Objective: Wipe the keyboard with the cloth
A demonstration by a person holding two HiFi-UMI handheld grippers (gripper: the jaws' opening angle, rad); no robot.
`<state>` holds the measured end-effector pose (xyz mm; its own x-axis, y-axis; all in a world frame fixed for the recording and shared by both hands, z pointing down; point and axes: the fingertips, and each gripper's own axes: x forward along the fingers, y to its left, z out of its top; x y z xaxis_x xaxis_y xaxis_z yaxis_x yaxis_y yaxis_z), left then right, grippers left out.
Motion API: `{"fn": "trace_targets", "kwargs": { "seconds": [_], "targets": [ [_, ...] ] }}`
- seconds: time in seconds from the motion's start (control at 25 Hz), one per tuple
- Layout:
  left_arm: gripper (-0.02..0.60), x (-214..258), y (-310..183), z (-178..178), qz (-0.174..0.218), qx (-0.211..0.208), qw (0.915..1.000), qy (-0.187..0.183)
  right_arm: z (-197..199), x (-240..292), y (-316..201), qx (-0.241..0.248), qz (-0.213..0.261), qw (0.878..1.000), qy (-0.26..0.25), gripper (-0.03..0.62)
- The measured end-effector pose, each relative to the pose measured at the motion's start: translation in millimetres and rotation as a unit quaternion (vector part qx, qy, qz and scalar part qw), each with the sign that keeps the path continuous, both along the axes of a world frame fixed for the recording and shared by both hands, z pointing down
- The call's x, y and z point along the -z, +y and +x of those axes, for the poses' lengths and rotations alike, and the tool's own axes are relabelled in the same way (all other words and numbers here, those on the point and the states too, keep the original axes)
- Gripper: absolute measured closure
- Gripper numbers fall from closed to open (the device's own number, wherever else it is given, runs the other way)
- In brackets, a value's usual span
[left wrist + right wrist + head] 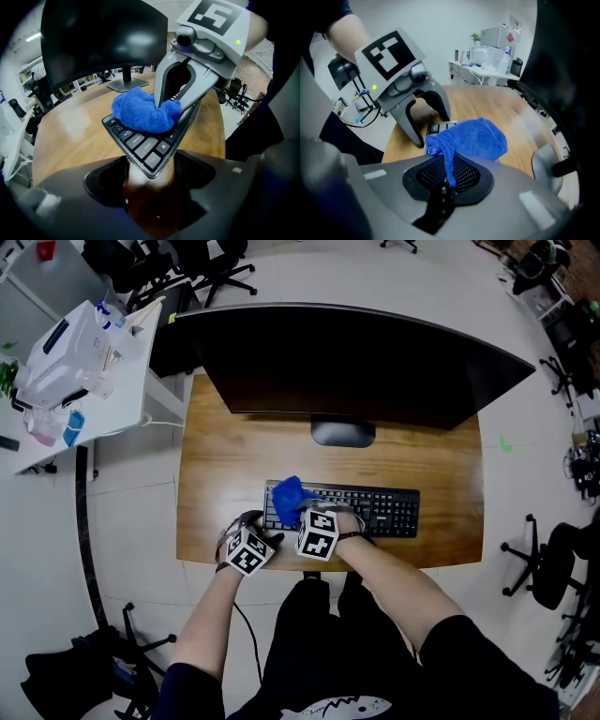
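Note:
A black keyboard (375, 509) lies near the front edge of the wooden desk (225, 465). A blue cloth (292, 498) rests bunched on the keyboard's left end. My right gripper (306, 516) is shut on a fold of the blue cloth (474, 138), and the pinched strip runs down between its jaws (446, 179). My left gripper (261, 533) sits at the keyboard's front left corner. In the left gripper view that keyboard corner (151, 157) is wedged between the jaws of the left gripper (151, 174). The cloth (143, 111) lies just beyond, under the right gripper (185, 91).
A wide curved monitor (347, 362) stands at the back of the desk on an oval foot (343, 432). To the left is a white side table (84, 352) with containers. Office chairs (544, 563) stand to the right, and cables (89, 549) run along the floor at left.

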<state>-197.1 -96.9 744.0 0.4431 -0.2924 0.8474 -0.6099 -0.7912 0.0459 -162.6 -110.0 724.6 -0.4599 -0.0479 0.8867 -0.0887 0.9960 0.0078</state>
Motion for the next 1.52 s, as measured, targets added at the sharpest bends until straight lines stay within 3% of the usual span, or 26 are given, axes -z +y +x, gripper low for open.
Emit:
{"fn": "trace_targets", "kwargs": {
  "seconds": [0.44,0.76,1.24,1.36,1.52],
  "targets": [
    [0.258,-1,0,-1,-0.003,-0.004,0.9999,-0.01,156,-6,-4,-0.069,0.0,0.997,0.047,0.545],
    [0.256,-2,-1,-1,-0.004,0.0,0.9998,-0.02,271,-8,-5,-0.15,-0.003,0.985,0.083,0.545],
    [0.256,-1,-1,0,-0.012,0.008,0.9993,-0.034,372,-9,1,-0.254,-0.009,0.96,0.119,0.545],
    [0.259,-2,-1,-3,-0.013,0.023,0.9991,-0.034,381,-2,-2,-0.293,-0.004,0.952,0.094,0.545],
    [0.258,1,1,-8,-0.008,0.057,0.9982,-0.019,372,31,-7,-0.343,-0.003,0.939,0.001,0.546]
  ]
}}
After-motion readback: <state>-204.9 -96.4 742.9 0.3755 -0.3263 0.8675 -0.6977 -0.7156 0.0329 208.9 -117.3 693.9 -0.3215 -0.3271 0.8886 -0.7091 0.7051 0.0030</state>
